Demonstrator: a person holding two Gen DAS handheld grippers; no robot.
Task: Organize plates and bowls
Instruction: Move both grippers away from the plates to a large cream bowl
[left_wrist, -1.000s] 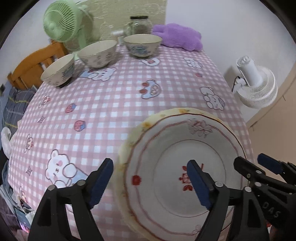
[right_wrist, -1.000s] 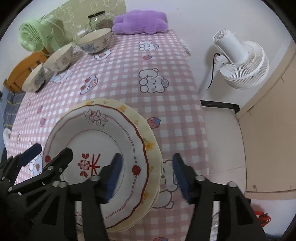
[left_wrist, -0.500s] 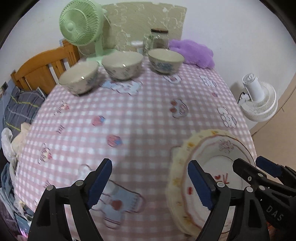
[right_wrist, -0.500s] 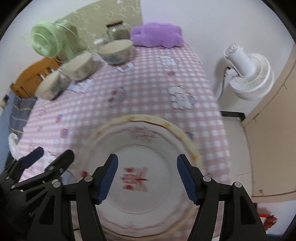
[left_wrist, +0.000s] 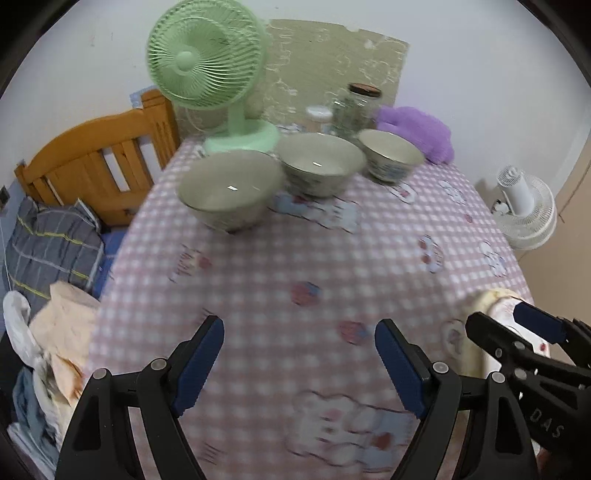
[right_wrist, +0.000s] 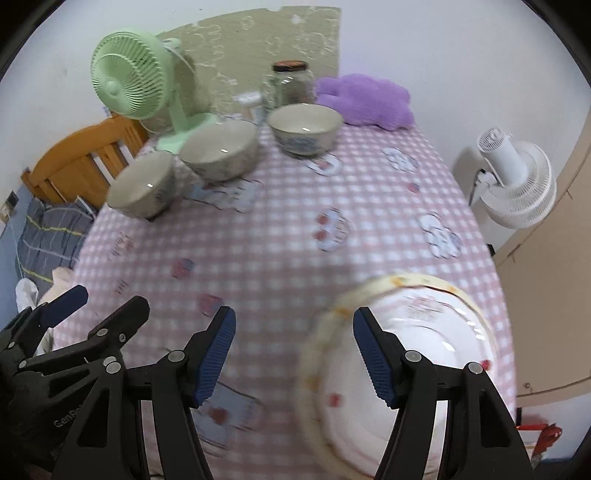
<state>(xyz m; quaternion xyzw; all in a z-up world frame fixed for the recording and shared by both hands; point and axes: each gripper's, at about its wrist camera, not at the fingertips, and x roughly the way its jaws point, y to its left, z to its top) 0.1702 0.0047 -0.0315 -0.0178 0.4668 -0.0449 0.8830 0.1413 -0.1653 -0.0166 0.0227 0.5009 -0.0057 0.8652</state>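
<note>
Both claws hang empty over my counter (left_wrist: 332, 266) with its pink checked cloth. Lower middle of the left wrist view, my left claw (left_wrist: 299, 363) stands wide, nothing but cloth between its blue pads (left_wrist: 199, 363). Going left to right across the upper part of that view: a wooden bed frame (left_wrist: 92, 166), a green fan (left_wrist: 207, 59), then three bowls in a row, the left bowl (left_wrist: 231, 190), the middle bowl (left_wrist: 319, 162) and the right bowl (left_wrist: 389, 155), with a glass jar (left_wrist: 354, 107) and a purple plush (left_wrist: 421, 129) behind them. At the lower right edge, stacked plates (left_wrist: 491, 306) peek out behind my right claw (right_wrist: 293, 356). In the right wrist view that claw is spread fairly wide and empty; the plates (right_wrist: 413, 332) lie at lower right, partly behind its right finger (right_wrist: 376, 354). A white fan (right_wrist: 517, 181) stands off the counter, right.
</note>
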